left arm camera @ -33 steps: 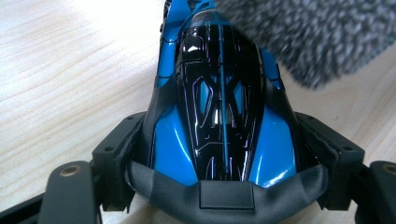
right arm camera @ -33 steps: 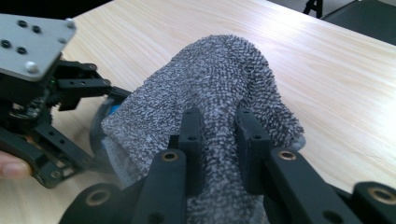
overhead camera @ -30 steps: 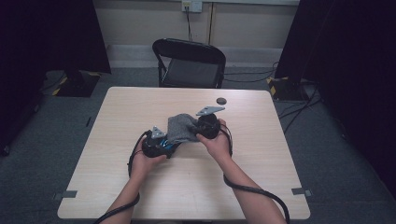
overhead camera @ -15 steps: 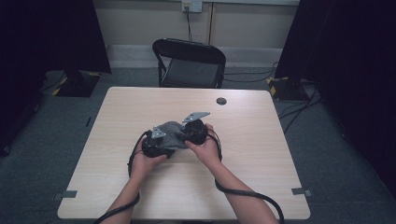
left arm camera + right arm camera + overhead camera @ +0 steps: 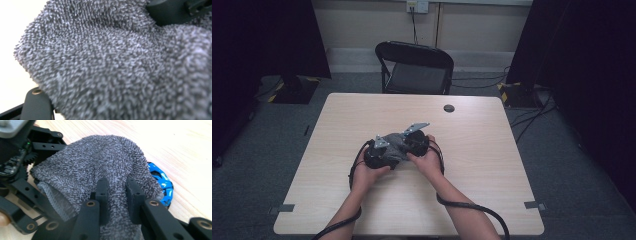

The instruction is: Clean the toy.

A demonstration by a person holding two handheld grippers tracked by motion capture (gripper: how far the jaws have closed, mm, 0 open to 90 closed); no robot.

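Mid-fold at centre frame: the right gripper [image 5: 117, 202] has its jaws pinched on the grey towel [image 5: 100, 165], draping it over the left gripper [image 5: 379, 155], whose jaws stand wide under the towel, so next, I'd judge, comes pressing the fold flat on the table [image 5: 492, 150].

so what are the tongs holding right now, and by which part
The right tongs are shut on a fold of the grey towel, pinching a bunched ridge of it. The left tongs sit under the same towel; whether they grip it cannot be told.
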